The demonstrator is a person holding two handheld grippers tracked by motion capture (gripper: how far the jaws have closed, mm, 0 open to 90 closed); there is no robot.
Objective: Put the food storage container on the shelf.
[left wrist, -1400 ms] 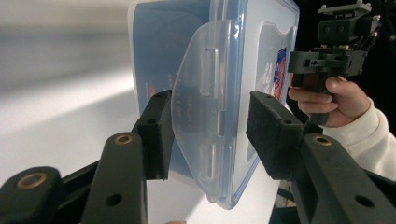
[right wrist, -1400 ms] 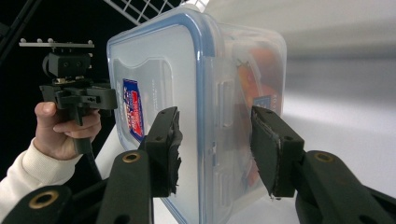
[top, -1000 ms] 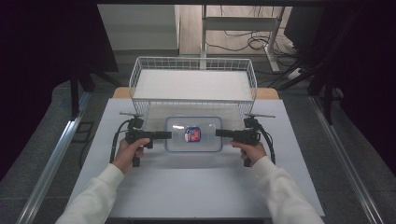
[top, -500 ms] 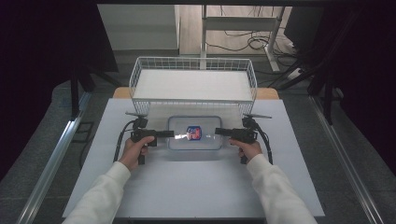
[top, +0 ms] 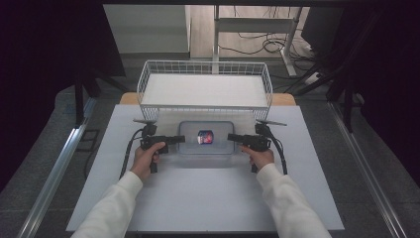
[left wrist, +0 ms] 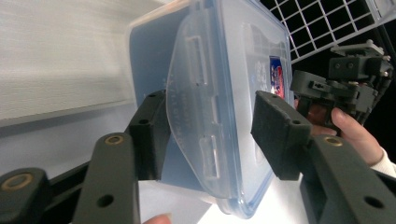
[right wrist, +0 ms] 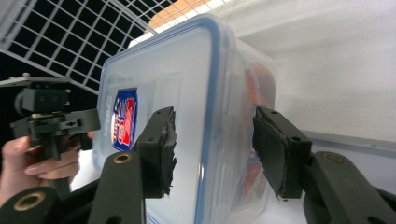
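Clear rectangular plastic container (top: pixel 206 138) with blue-rimmed snap lid and red-blue label sits on the matte grey tabletop (top: pixel 198 193), just before a white wire basket (top: pixel 205 89). Left claw (top: pixel 179 139) straddles its left end flap, jaws apart, unclamped. Right claw (top: pixel 232 137) straddles its right end, jaws apart too.

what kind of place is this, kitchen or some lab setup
Likely a lab or recording workspace, not a kitchen: a plain white table boxed in by dark curtains, loose cables on the floor behind, and a person working handheld tongs, left and right, on a plastic container.
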